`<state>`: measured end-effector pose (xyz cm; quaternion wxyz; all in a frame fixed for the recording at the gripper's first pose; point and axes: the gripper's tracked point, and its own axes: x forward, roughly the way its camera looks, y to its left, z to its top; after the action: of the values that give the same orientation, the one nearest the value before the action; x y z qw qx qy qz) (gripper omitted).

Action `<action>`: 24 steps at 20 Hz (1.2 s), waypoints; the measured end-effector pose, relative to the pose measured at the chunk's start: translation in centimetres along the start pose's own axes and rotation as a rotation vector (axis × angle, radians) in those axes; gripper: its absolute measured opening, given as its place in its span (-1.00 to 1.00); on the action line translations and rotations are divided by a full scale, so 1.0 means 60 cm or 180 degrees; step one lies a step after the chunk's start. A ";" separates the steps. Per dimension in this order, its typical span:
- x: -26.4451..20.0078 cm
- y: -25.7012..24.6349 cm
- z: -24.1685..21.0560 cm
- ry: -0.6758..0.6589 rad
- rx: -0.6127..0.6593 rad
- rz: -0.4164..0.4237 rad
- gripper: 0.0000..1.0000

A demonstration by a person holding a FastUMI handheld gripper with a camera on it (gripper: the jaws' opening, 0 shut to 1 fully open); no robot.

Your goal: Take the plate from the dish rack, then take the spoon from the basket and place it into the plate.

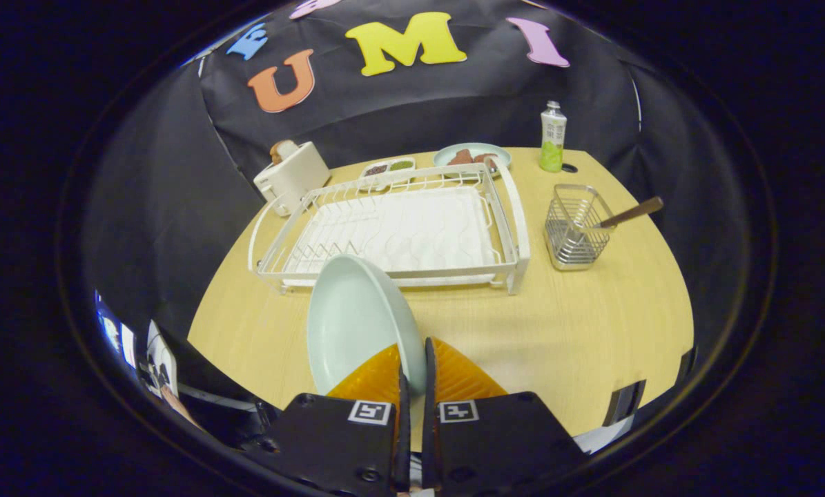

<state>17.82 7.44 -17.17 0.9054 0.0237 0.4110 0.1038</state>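
My gripper (412, 355) is shut on the rim of a pale green plate (353, 321), which stands on edge between the fingers, its hollow side turned left. The plate is held above the wooden table (578, 324), in front of the white dish rack (398, 231). Beyond the fingers to the right stands a wire basket (576, 228) with a brown-handled spoon (629, 212) leaning out of it to the right.
A white toaster (291, 176) stands behind the rack on the left. Behind the rack are a divided dish (386, 168) and a plate of food (471, 155). A small bottle (553, 137) stands at the back right, near the table's far edge.
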 end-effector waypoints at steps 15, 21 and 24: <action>0.089 -0.102 -0.099 0.0148 0.0582 0.0293 -0.58; 0.086 -0.113 -0.098 0.0046 0.0478 0.0222 -0.52; 0.081 -0.132 -0.097 -0.0034 0.0418 0.0027 -0.49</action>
<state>17.87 0.43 -25.63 0.9037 0.0853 0.4119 0.0802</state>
